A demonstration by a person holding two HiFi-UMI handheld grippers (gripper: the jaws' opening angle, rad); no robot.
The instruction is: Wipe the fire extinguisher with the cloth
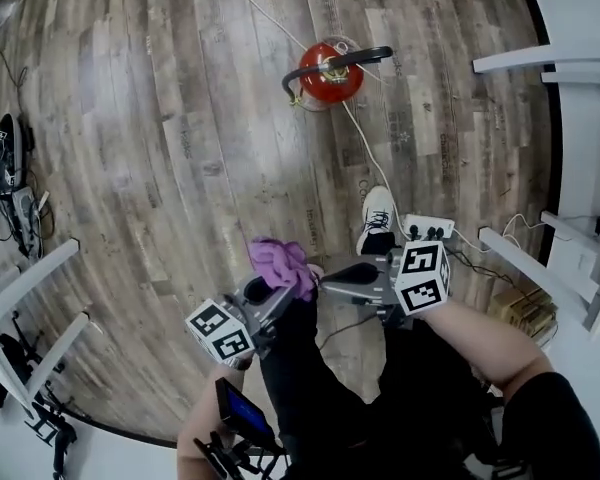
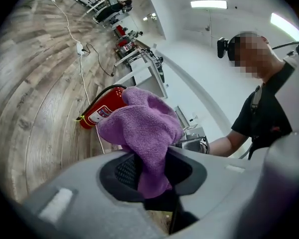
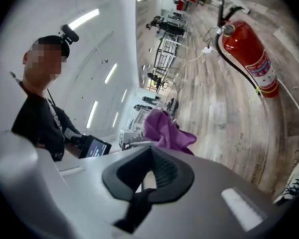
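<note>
Extinguisher (image 1: 329,73): red, upright on the wood floor (image 1: 180,118), upper centre of the head view; well apart from both grippers.
Cloth (image 1: 280,265): purple, bunched, lower centre; most of it billows free above the grip.
Left gripper (image 1: 268,296): jaws clamped on a lower fold of the cloth.
Right gripper (image 1: 338,276): jaws together, nothing between them; tips just beside the cloth.
Risk, slip: only a narrow fold is pinched, so hard rubbing on the cylinder would probably pull the cloth out.
Risk, tipping: the extinguisher stands free; a sideways wipe with no steadying hold could topple it.
Risk, snag: the black hose (image 1: 340,61) arches over the top and could catch the loose cloth.
Cable (image 1: 365,148): white, runs from beside the extinguisher's base down to a power strip (image 1: 427,230) at centre right; it lies across the walking path, a likely trip or drag hazard.
Shoe (image 1: 378,218): the person's, just beside the strip.
Table legs (image 1: 35,278): white, at the lower left and right edges; off the route.
</note>
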